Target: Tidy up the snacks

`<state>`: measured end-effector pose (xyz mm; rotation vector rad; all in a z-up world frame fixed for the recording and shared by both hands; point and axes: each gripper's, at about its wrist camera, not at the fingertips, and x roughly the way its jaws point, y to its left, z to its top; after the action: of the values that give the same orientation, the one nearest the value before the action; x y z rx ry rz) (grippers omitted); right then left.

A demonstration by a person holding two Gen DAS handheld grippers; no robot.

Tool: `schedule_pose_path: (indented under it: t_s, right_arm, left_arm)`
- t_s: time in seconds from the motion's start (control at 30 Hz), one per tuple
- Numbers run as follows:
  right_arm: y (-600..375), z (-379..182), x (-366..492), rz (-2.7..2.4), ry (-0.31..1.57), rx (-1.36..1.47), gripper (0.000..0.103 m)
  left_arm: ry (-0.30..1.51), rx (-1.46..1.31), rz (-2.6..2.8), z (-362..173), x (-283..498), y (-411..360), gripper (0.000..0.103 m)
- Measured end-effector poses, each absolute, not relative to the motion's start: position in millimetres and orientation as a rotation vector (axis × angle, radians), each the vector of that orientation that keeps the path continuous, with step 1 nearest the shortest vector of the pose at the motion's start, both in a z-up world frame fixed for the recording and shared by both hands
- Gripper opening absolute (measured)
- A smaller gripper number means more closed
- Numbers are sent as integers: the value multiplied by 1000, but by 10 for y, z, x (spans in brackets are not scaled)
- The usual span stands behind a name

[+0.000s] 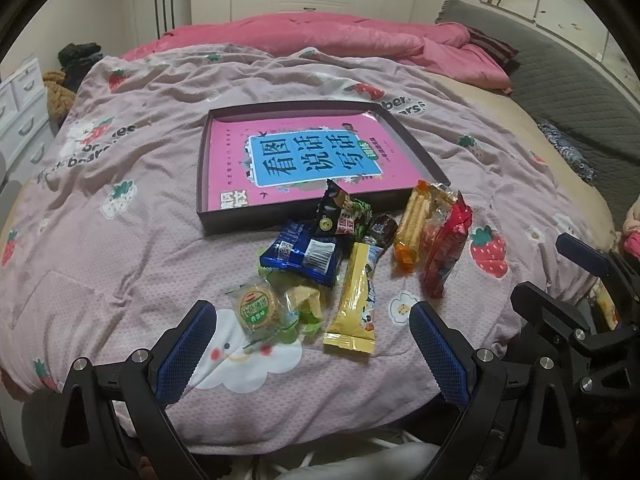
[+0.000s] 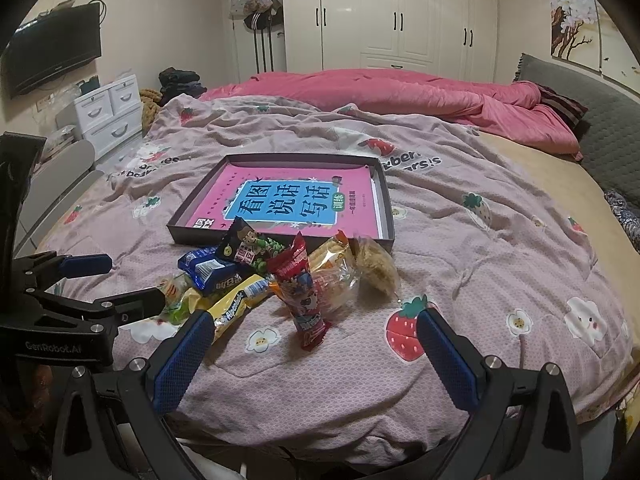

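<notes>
Both grippers, left [image 1: 312, 344] and right [image 2: 316, 354], jaws wide, empty; snack pile [image 1: 352, 256] overlapping, lower packets half hidden.

Right claw [image 2: 316, 354] spread wide over a strawberry quilt [image 2: 460, 240], snack packets [image 2: 280, 276] heaped just ahead — red packet [image 2: 302, 296] upright, shallow box [image 2: 388, 216] behind holding a pink book [image 2: 292, 204], left claw [image 2: 120, 284] alongside

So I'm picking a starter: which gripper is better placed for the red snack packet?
Right gripper: open, the red packet lies just ahead between its fingers; it's off to the left gripper's right.
</notes>
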<state>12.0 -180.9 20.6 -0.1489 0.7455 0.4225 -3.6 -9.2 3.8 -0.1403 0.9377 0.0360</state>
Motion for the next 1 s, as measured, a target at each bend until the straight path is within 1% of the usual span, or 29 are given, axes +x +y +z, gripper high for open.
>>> schedule_pose_path:
  t_s: [1.0]
  right_arm:
    - [-1815, 208, 120, 424, 744, -146, 102]
  left_arm:
    - [933, -126, 20, 36, -52, -143, 97]
